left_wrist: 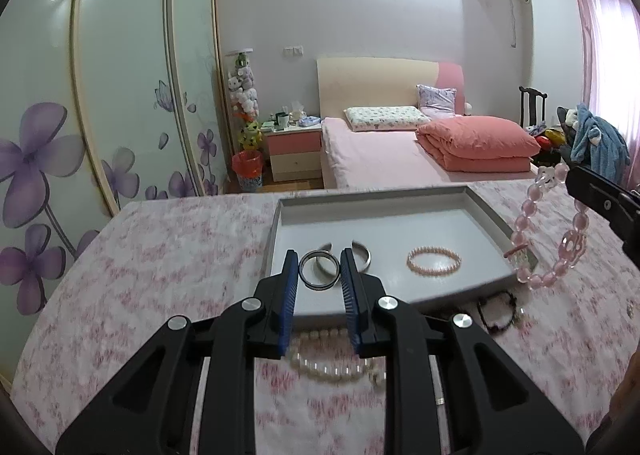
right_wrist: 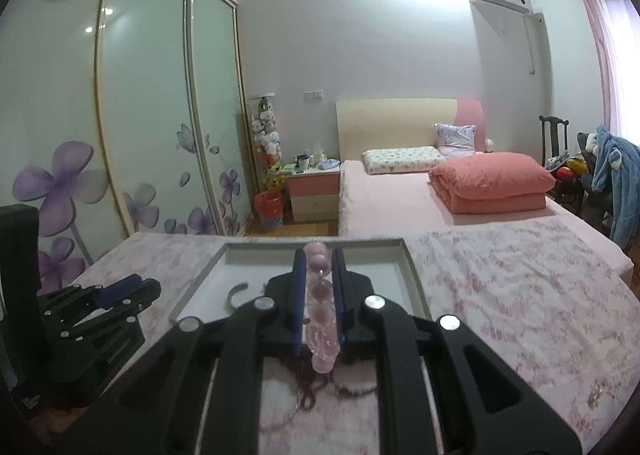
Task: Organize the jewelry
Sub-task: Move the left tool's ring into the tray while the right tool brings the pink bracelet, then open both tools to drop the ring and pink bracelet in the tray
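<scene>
A grey tray (left_wrist: 400, 207) lies on the floral cloth. In it lie a silver open bangle (left_wrist: 362, 255) and a small pink bead bracelet (left_wrist: 434, 262). My left gripper (left_wrist: 319, 269) is shut on a dark metal ring bangle (left_wrist: 319, 269) and holds it over the tray's near edge. My right gripper (right_wrist: 319, 271) is shut on a large pink bead bracelet (right_wrist: 320, 291), which hangs beside the tray's right edge in the left wrist view (left_wrist: 552, 231). A white pearl necklace (left_wrist: 332, 365) and a dark bracelet (left_wrist: 498, 313) lie on the cloth in front of the tray.
The table is covered by a pink floral cloth (left_wrist: 160, 255). Behind it stand a bed (left_wrist: 384, 159) with a folded pink quilt, a nightstand (left_wrist: 294, 149), a red bin (left_wrist: 248, 171) and sliding wardrobe doors (left_wrist: 120, 95). The left gripper shows in the right wrist view (right_wrist: 120, 295).
</scene>
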### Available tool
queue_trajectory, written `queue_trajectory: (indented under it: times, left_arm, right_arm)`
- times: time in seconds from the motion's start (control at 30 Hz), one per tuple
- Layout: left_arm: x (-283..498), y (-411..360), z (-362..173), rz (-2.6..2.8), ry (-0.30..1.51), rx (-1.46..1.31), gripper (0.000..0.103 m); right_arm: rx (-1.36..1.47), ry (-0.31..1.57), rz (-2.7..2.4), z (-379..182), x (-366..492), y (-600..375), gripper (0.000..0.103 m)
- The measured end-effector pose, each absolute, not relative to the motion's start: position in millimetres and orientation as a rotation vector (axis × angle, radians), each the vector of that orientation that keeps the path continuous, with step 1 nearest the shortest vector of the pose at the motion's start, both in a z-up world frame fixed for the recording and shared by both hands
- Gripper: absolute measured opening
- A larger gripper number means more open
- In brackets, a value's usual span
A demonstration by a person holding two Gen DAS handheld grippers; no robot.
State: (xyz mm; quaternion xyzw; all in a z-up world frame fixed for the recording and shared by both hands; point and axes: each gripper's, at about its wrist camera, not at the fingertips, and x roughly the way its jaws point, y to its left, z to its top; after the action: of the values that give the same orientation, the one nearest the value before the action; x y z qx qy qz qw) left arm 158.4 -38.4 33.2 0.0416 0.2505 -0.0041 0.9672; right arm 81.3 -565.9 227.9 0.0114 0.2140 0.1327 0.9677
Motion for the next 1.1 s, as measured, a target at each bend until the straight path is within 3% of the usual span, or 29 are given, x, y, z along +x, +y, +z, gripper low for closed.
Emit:
queue_trajectory:
  times: [0.57,1.1]
  left_arm:
    - [230.5,-52.7,9.1,0.000,0.544,0.076,0.023]
    - [262.2,-64.7,-21.1,-0.060,0.630,0.066,0.023]
  right_arm:
    - [0.072,0.543,0.250,183.9,178.8,-550.8,0.013]
    - [0.083,0.664,0.246,141.7,210.2,-546.8,0.015]
